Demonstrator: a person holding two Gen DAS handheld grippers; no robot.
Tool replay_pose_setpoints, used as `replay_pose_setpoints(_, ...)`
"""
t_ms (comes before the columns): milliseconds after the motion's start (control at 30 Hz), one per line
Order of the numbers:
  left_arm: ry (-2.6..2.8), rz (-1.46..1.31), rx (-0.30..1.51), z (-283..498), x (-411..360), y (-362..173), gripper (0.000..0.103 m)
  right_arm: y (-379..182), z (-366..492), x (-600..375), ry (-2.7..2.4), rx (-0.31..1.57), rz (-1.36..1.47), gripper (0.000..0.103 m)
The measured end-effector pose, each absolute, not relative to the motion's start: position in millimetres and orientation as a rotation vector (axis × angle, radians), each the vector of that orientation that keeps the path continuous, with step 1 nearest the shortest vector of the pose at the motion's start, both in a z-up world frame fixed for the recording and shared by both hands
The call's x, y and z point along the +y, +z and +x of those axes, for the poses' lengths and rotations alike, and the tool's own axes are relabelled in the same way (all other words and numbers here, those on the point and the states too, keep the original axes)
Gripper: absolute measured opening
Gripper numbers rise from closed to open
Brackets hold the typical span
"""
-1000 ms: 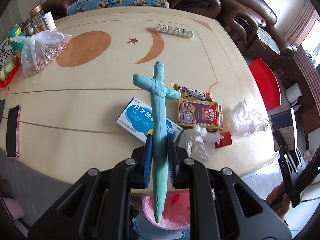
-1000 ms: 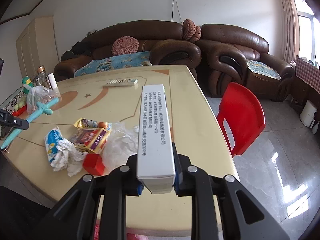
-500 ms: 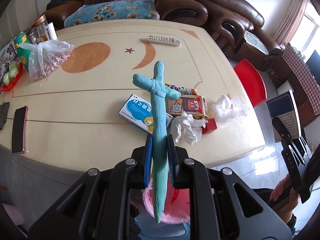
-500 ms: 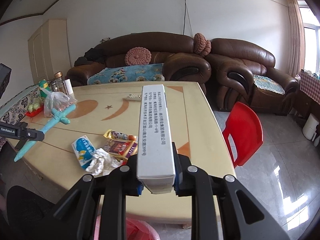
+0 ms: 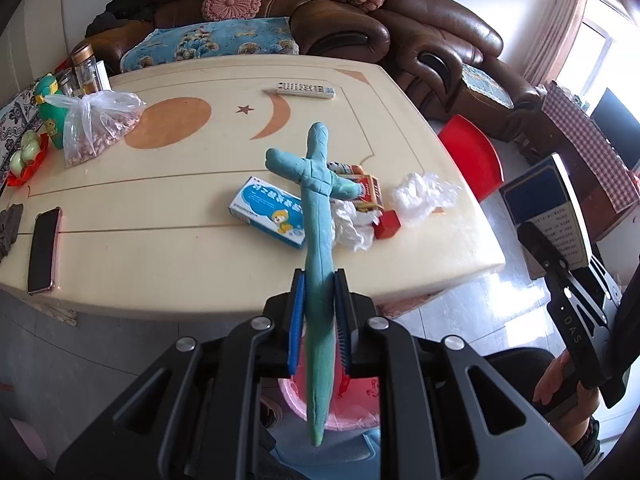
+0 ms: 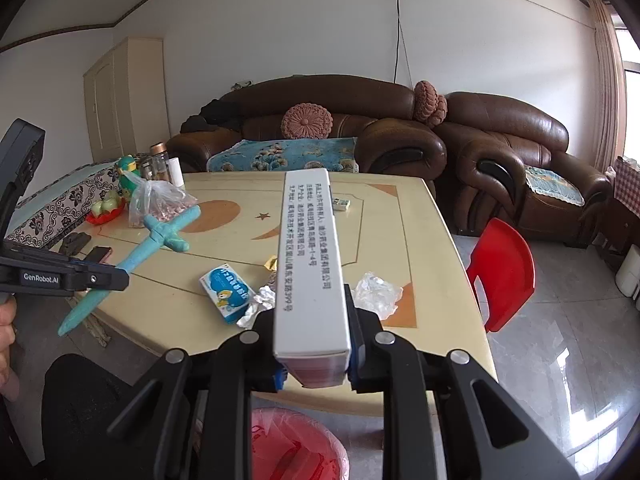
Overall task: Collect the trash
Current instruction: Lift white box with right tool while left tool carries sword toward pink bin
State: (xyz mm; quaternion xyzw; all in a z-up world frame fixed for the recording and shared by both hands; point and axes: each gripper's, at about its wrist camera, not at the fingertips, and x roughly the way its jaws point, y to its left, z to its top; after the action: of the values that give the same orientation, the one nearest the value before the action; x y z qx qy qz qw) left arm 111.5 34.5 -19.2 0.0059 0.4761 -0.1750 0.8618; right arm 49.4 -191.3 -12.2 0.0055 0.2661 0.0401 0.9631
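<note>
My left gripper (image 5: 319,304) is shut on a blue-green clay sword (image 5: 318,216), held off the table's near edge above a pink-lined bin (image 5: 352,400). My right gripper (image 6: 312,336) is shut on a long white box (image 6: 310,256), held above the same bin (image 6: 296,444). On the table lie a blue medicine box (image 5: 268,212), a crumpled tissue (image 5: 352,228), a red cigarette pack (image 5: 370,194), a small red box (image 5: 387,224) and a clear plastic wrapper (image 5: 424,196). The sword and left gripper also show in the right wrist view (image 6: 160,240).
The cream table (image 5: 160,184) also carries a phone (image 5: 42,248), a remote (image 5: 306,90), a bag of nuts (image 5: 100,124), jars and a fruit dish at the left. A red chair (image 6: 500,272) stands right of the table. Brown sofas line the back.
Both grippers have pulled back and up from the table with their objects still held. The bin now shows below each.
</note>
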Motion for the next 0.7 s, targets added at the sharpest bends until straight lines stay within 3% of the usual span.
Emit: replay_pose_setpoints(700, -0.416, 0.054, 0.979, 53.1, 32.8, -22.5, 0.016, -17.5, -2.6, -160.1, 0.152, 0.574, -0.010, 0.021)
